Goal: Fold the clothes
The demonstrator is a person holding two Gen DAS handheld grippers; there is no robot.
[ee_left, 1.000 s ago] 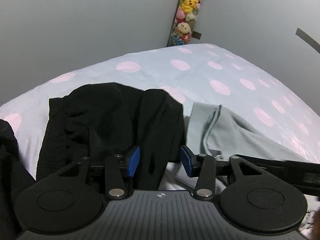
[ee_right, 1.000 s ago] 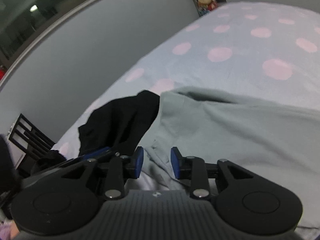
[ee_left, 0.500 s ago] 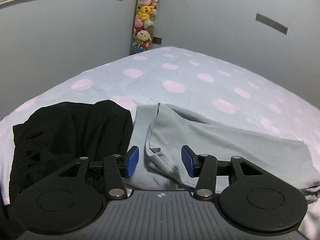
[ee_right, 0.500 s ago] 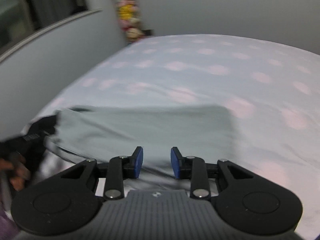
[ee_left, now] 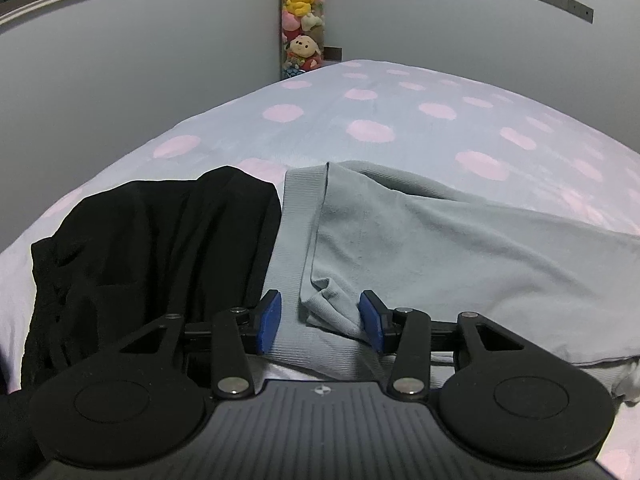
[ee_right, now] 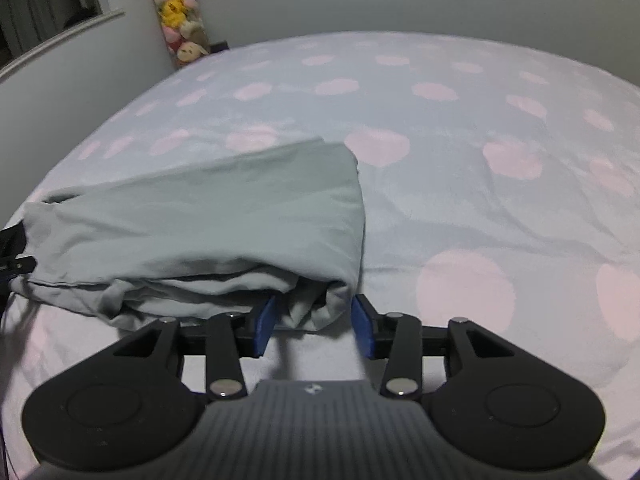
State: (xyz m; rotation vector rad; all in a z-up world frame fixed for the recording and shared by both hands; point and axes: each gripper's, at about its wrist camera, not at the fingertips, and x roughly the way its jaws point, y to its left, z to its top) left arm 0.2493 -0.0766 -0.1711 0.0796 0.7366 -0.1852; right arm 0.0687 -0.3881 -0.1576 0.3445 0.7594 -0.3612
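We are looking over a bed (ee_left: 400,128) covered in a soft pale-blue blanket with pink dots, plush toys (ee_left: 302,16) stacked in the corner. A smooth grey garment (ee_left: 440,248) with a ribbed hem is lying folded beside a crumpled black garment (ee_left: 160,248). The left tool (ee_left: 320,320) is tilting down, pads apart around a grey fold. The right tool (ee_right: 314,320), its pads just widening, is straddling the garment's bunched opposite end without pressing it.

Grey garment (ee_left: 440,248) beside black garment (ee_left: 160,248)
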